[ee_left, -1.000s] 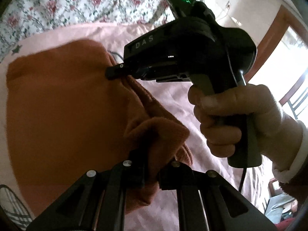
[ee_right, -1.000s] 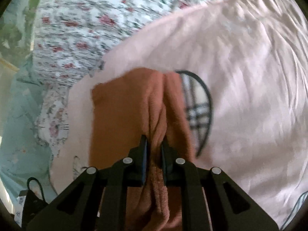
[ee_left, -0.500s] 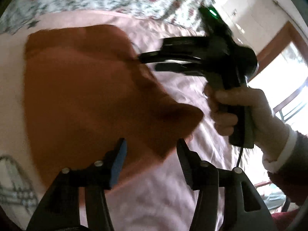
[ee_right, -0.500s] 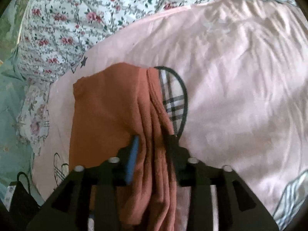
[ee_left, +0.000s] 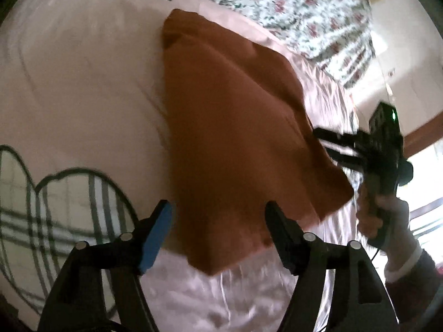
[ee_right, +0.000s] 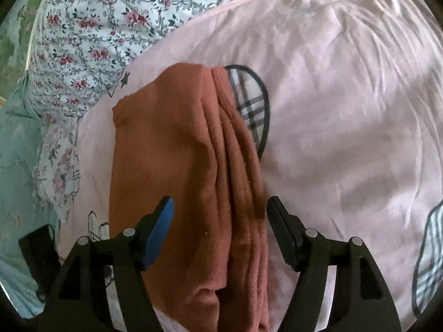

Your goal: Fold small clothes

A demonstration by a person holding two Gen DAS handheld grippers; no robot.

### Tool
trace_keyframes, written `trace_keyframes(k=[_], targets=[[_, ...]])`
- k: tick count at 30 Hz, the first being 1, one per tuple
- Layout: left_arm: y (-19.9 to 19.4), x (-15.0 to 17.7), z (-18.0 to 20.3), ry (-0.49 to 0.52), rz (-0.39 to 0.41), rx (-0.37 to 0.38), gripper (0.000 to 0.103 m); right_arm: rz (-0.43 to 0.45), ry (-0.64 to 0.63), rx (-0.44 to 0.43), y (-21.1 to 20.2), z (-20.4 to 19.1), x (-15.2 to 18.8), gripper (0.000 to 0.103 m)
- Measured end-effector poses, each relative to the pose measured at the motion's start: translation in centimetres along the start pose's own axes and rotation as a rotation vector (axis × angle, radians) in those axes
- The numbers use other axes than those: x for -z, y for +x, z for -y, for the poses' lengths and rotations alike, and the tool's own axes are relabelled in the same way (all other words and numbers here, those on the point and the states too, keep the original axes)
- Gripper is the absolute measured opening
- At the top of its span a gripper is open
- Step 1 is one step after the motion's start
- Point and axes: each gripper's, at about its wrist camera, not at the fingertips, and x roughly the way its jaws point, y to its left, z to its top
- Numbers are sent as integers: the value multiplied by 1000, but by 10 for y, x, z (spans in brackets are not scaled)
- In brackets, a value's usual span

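A rust-orange garment [ee_left: 227, 116] lies folded on the pink bed sheet [ee_left: 83, 83]. My left gripper [ee_left: 218, 207] hovers over its near edge. Its jaws are opening and the pads stand apart from the cloth. In the right wrist view the garment [ee_right: 171, 160] shows several lengthwise folds along its right side. My right gripper [ee_right: 220, 203] straddles those folds, its jaws opening and not pressing the cloth. The left wrist view also shows the right gripper [ee_left: 322, 142] at the garment's right edge, held by a person's hand [ee_left: 371, 213].
A floral quilt [ee_right: 97, 27] lies beyond the pink sheet [ee_right: 346, 110]. Plaid heart prints [ee_left: 55, 207] mark the sheet beside the garment. A black object [ee_right: 38, 251] sits at the lower left of the right wrist view. A bright doorway [ee_left: 426, 166] is at the right.
Both grippers have let go of the orange cloth and opened. The left one rolled and swung sideways off the bunched corner, and the garment now lies flat.
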Motion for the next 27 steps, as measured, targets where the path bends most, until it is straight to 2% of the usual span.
trace_keyframes(k=[4,6,8,9,10,11,12,13,16,21,27], targets=[[33,-29,-1,-29,-21,19,72,-57,-1,-48,16,3,-5,70],[53,-40,-5,-77,-46,60,72,-97,5,-82,27,5,-6,70],[70,-48,-8,-116,-43,96,69,-95,11,-105,31,5,-6,72],[75,-50,-6,-116,-32,102,63,-96,15,-112,32,5,-6,69],[80,-53,-4,-114,-27,103,49,-101,14,-105,34,4,-6,58],[81,-56,-2,-108,-25,98,38,-112,11,-97,36,2,-6,50],[79,-57,0,-100,-16,99,32,-120,13,-111,36,-1,-6,40],[72,-56,3,-86,-1,101,26,-118,12,-120,35,-3,-6,33],[37,-49,4,-62,53,118,23,-103,-17,-132,28,-20,-3,27],[-37,-32,-14,-53,164,89,23,-96,-71,-258,22,-72,20,25],[-96,-4,-65,-46,202,-34,23,-145,-161,-341,58,-143,55,25]])
